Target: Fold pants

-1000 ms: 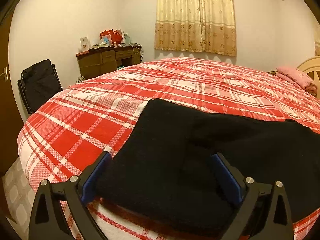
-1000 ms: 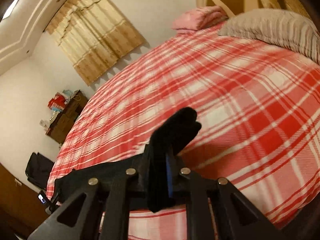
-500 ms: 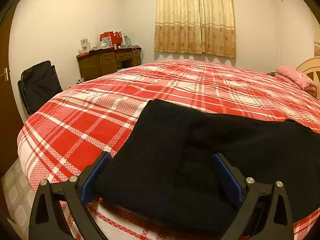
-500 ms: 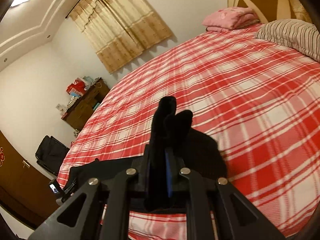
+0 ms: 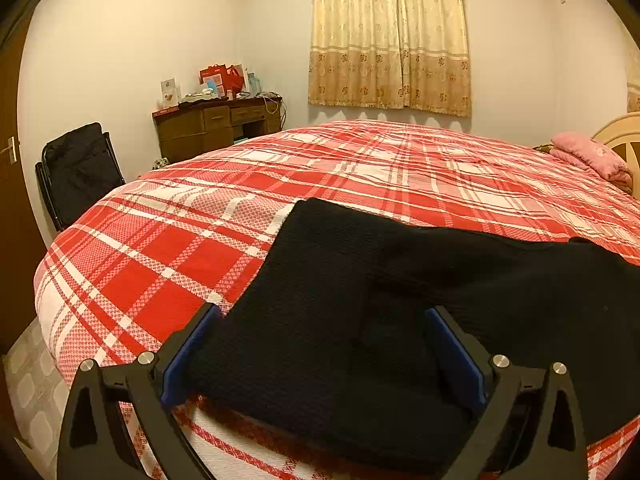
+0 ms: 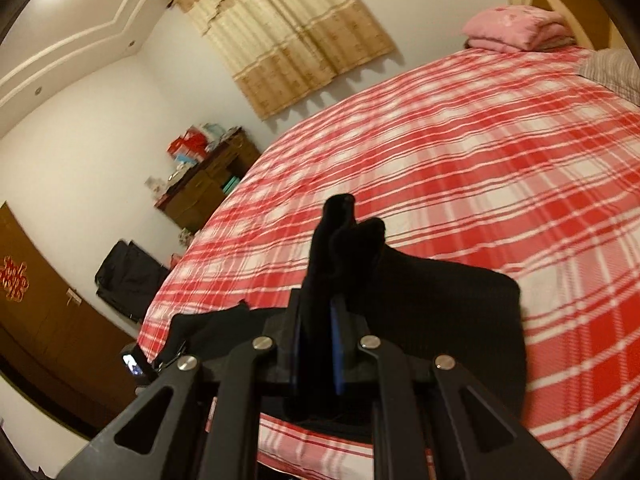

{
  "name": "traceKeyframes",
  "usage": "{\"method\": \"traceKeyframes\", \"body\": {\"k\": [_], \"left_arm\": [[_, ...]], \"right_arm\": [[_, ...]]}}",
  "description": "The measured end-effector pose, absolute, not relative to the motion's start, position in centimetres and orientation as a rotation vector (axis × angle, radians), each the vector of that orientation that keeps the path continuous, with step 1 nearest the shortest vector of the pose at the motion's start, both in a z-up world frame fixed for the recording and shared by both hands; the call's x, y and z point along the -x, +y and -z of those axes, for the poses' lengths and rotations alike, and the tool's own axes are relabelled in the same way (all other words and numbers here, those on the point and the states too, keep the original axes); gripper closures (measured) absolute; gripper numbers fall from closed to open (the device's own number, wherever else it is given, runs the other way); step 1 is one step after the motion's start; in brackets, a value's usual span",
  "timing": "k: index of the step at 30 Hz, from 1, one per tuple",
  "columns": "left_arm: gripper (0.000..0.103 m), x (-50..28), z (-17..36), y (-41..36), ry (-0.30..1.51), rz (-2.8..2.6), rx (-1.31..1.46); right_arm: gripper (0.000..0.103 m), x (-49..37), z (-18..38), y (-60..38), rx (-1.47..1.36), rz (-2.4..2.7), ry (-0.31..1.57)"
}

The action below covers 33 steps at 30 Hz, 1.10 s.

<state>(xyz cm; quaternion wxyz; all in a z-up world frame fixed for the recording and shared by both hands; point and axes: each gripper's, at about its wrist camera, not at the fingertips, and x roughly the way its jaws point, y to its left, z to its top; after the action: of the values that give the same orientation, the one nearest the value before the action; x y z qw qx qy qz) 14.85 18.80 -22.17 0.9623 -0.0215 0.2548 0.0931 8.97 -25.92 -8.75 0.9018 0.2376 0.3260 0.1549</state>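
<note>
Now the black pants [image 5: 320,320] lie spread near the foot edge of the red plaid bed [image 5: 400,168], one leg trailing off to the right. Left gripper [image 5: 324,356] sits low over the near end of the fabric, its blue-padded jaws spread wide on either side, pressing on nothing. Right gripper [image 6: 316,344] is clenched tight on a bunched fold of the pants, and a dark tuft [image 6: 340,224] pokes up beyond its tips, lifted off the bedspread. Far left, a wooden desk [image 5: 216,128] stands against the wall by a black folding chair [image 5: 80,172]; a folded pink blanket [image 6: 516,28] rests at the far headboard.
</note>
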Motion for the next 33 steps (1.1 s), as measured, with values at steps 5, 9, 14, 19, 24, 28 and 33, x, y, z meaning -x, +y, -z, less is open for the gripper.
{"method": "traceKeyframes", "body": {"k": [5,9,14,19,24,28,33], "left_arm": [[0.002,-14.9,22.2,18.8,0.515,-0.188,0.043],[0.002,-14.8,22.2,18.8,0.515,-0.188,0.043],[0.002,-14.7,22.2,18.7,0.512,-0.186,0.043],[0.002,-14.4,21.8,18.9,0.499,-0.180,0.063],[0.002,-12.8,20.1,19.5,0.440,-0.212,0.112],[0.002,-11.0,17.3,17.9,0.375,-0.183,0.064],[0.002,-11.4,15.0,13.4,0.414,0.101,0.119]], "right_arm": [[0.088,-10.7,9.7,-22.3,-0.443,-0.374,0.717],[0.088,-11.8,10.8,-20.2,-0.415,-0.397,0.752],[0.088,-13.3,12.9,-17.8,-0.388,-0.418,0.813],[0.088,-14.6,15.2,-15.3,-0.333,-0.428,0.878],[0.080,-15.8,18.0,-12.7,-0.255,-0.445,0.952],[0.060,-16.3,19.9,-12.1,-0.263,-0.487,1.014],[0.035,-13.5,17.0,-14.5,-0.250,-0.522,0.938]]}}
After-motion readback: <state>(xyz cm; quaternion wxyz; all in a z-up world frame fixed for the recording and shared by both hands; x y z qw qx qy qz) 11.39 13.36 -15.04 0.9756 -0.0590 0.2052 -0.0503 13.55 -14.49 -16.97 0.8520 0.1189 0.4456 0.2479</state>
